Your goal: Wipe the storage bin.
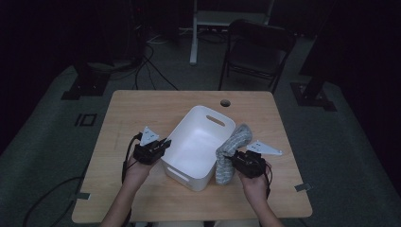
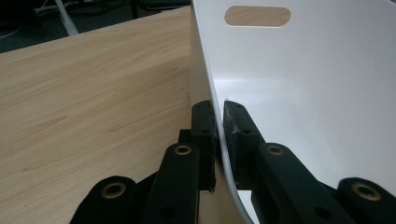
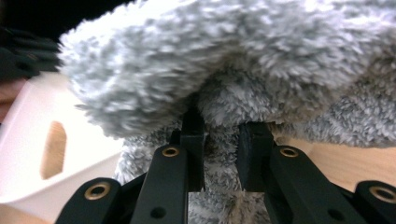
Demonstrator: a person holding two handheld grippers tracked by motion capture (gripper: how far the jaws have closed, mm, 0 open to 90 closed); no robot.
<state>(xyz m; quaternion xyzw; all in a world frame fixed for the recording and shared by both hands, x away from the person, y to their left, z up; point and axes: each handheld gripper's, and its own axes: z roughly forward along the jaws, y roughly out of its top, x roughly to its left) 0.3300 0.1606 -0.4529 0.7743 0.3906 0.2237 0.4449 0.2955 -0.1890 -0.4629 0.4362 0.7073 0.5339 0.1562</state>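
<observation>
Now: fuzzy grey sock held just outside the white bin

Seen from the high view, the right gripper (image 1: 235, 160) pinches the fuzzy grey sock (image 1: 231, 149), its jaws closed on the pile. The sock's long axis runs from 7 to 1 o'clock; the white plastic bin (image 1: 187, 146) lies at 9 o'clock from it, touching. The left gripper (image 1: 163, 144) clamps the bin's wall (image 2: 280, 88), steadying it on the wooden table (image 1: 142, 113).

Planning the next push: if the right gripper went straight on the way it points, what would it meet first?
Beyond the grey fluffy cloth it grips, the right gripper would probably meet the white bin, though depth is unclear.
</observation>
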